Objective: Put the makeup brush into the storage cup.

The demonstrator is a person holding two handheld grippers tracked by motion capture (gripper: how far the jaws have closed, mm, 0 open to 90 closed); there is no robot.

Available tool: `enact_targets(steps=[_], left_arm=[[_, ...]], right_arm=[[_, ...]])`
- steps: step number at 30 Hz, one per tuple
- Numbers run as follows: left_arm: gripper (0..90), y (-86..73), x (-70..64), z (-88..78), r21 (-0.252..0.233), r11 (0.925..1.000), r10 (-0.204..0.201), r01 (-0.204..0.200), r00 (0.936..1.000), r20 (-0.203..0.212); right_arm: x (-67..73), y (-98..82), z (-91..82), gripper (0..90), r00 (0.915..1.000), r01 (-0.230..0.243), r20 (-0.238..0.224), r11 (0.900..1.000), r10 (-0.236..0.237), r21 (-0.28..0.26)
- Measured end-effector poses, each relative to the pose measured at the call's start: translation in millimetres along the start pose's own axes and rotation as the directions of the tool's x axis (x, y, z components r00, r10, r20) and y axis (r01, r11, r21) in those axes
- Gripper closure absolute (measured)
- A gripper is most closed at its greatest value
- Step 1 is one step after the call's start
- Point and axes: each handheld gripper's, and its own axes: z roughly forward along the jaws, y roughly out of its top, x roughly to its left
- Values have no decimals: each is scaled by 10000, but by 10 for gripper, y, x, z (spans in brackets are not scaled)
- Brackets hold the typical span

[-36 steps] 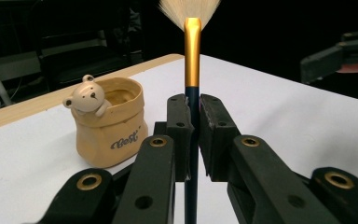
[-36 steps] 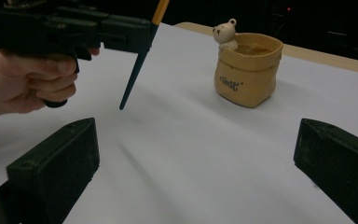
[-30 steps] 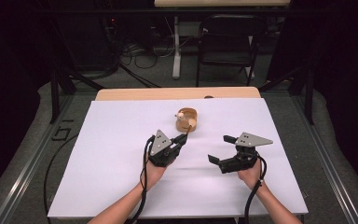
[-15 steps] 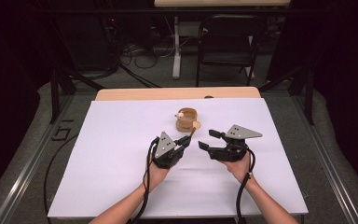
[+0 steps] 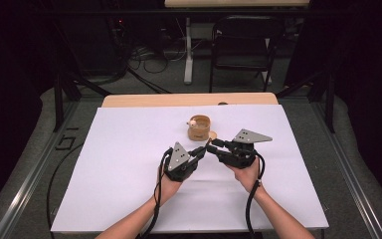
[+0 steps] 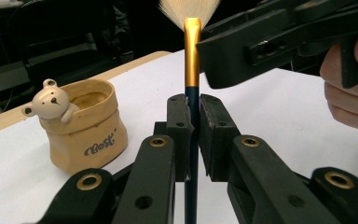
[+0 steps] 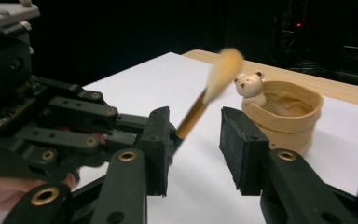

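We are clamping the dark-handled, gold-ferruled makeup brush [image 6: 192, 65] upright in our left hand-held gripper [image 6: 192, 121], above the table. Our right hand-held gripper [image 7: 196, 140], just beside it, is closing around the ferrule, pads not yet pressing.

The brush [image 6: 192, 70] has a dark blue handle, a gold ferrule and pale cream bristles. The pot [image 6: 89, 126] is tan-yellow with dark script lettering, and a cream bear [image 6: 51, 101] sits at its rim. Both tongs are black with brass-coloured rivets. The worktop [image 5: 129, 149] is white, its 12 o'clock edge light wood.
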Motion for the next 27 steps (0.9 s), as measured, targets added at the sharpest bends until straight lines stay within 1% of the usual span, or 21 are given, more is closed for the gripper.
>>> enact_targets(steps=[4,5,7,9,12,17,18,19,21,24,25,26,27], left_arm=[[832,-3,-17,5,-32,10000,-6,6,10000,58],[832,-3,-20,3,-59,10000,71,-71,10000,37],[832,-3,-31,5,-98,9999,66,-66,10000,-21],[832,-2,-40,7,-76,9998,159,-159,9999,31],[832,-7,-47,11,-75,9998,168,-168,9998,45],[832,-8,-59,19,-108,9998,164,-163,9998,83],[830,-8,-65,18,-51,9998,198,-199,9998,-65],[830,-11,-59,20,-71,9998,176,-176,9998,47],[827,-11,-57,21,-117,9998,163,-162,9998,83],[821,-9,-50,17,-109,9998,149,-148,9998,111],[793,-11,-48,19,-65,9999,138,-138,9998,137],[737,-15,-43,18,-23,9999,114,-113,9998,166],[737,-17,-39,18,44,9999,114,-114,9999,84]], right_arm=[[-2,-2,13,700,9998,-180,8,9998,180,-59],[-2,-5,15,708,9998,-210,3,9997,210,-88],[-1,-7,13,716,9998,-213,23,9998,213,-41],[-6,-16,25,722,9995,-296,-91,9994,295,-162],[4,-17,22,750,9997,-239,-97,9996,238,-145],[35,-9,9,817,9994,-205,-303,9993,195,-321],[57,-6,17,836,9991,-153,-400,9993,140,-330],[57,-6,17,836,9991,-153,-400,9993,140,-330],[68,0,15,839,9994,-37,-339,9997,28,-262],[70,3,10,841,9994,37,-331,9995,-47,-299],[76,4,13,841,9995,78,-309,9993,-90,-365],[85,12,2,842,9995,201,-238,9993,-208,-307],[85,12,2,842,9995,201,-238,9993,-208,-307]])
